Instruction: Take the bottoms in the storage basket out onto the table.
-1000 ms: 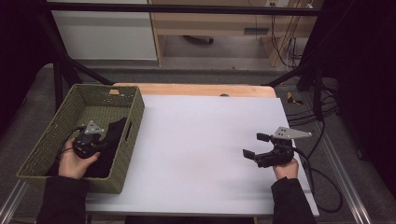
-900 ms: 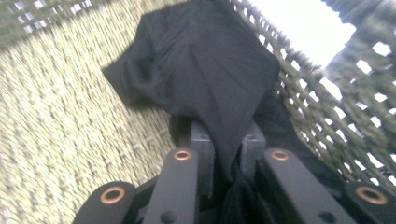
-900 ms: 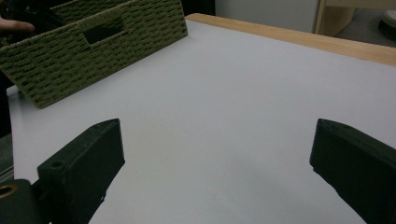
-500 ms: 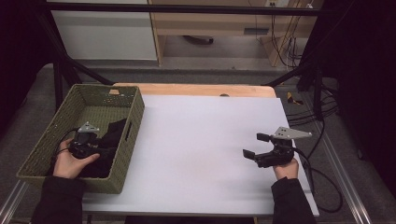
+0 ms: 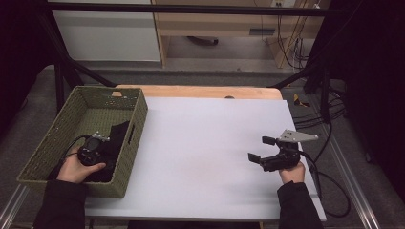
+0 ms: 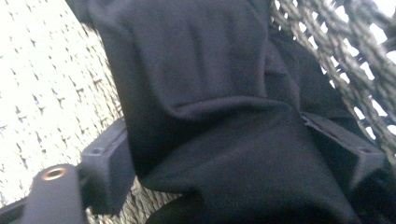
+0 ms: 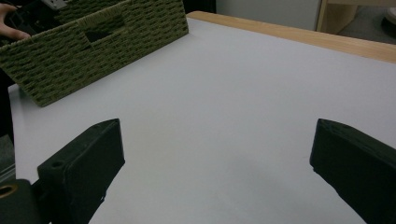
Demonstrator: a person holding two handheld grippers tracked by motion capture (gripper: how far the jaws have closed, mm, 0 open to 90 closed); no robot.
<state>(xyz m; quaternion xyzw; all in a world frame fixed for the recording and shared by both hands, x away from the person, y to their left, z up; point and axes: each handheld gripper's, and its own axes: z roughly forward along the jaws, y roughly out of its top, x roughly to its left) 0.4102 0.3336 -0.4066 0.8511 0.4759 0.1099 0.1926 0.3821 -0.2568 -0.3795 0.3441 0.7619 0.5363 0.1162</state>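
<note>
White desk [image 5: 210,157] lies bare while your left gripper [image 6: 233,154], jaws just spread wide around the black folded cloth [image 6: 196,70] inside the green woven basket [image 5: 52,143], has yet to grip it; your right gripper [image 5: 260,150] waits wide open.

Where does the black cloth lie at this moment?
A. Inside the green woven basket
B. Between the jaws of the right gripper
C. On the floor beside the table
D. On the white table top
A: the black cloth lies inside the green woven basket, where the left gripper is.
</note>
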